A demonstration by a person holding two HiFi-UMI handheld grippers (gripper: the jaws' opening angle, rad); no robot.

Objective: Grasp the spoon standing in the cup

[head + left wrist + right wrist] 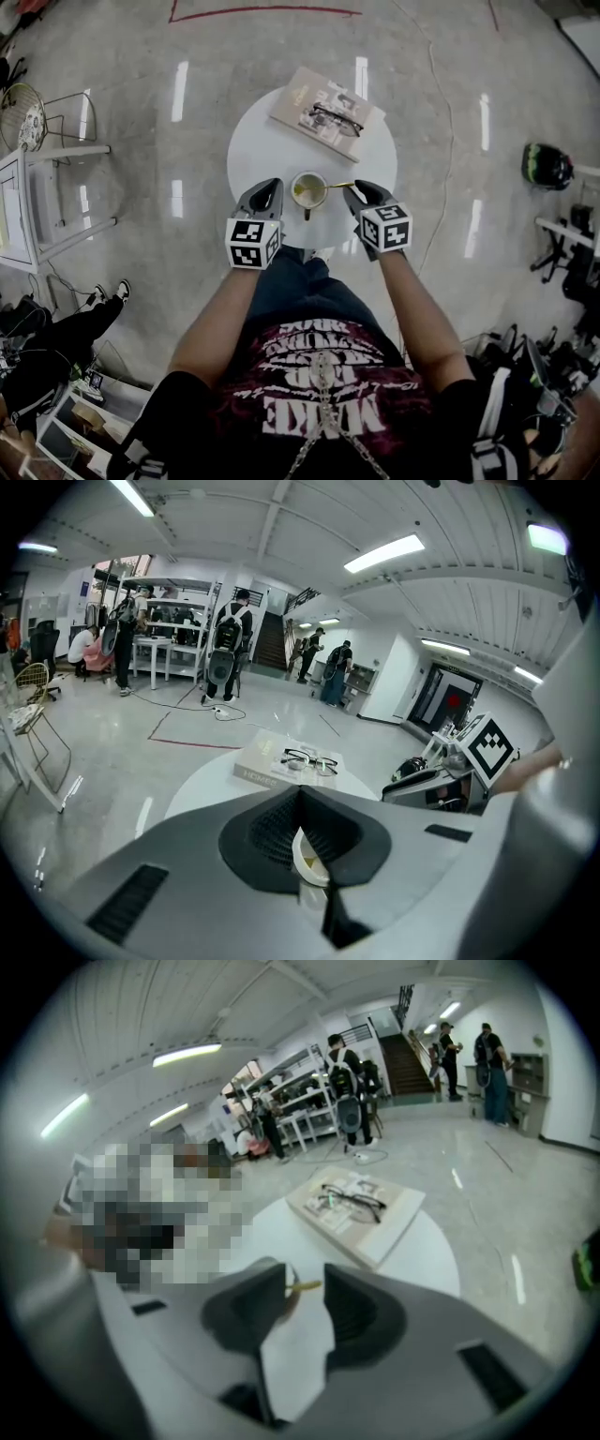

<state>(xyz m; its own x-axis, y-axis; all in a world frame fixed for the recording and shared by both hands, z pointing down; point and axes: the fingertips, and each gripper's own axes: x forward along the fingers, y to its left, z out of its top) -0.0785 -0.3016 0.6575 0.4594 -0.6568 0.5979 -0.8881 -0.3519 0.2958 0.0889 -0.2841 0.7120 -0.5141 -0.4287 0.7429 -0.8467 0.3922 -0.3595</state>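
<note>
The thin gold metal spoon (337,186) leans in the small white ceramic cup (308,190), its long handle running out over the rim toward the person's right. The right hand-held gripper (305,1277) is nearer: its jaws stand apart with the handle's end between them, unpinched. The left hand-held gripper (300,803) appears clamped on the cup's rim. The cup sits near the front edge of a round white surface (258,150), on a glossy grey workshop floor (141,94).

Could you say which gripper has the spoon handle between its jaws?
The right gripper: the spoon handle sits between its open jaws; the left gripper grips the cup.
</note>
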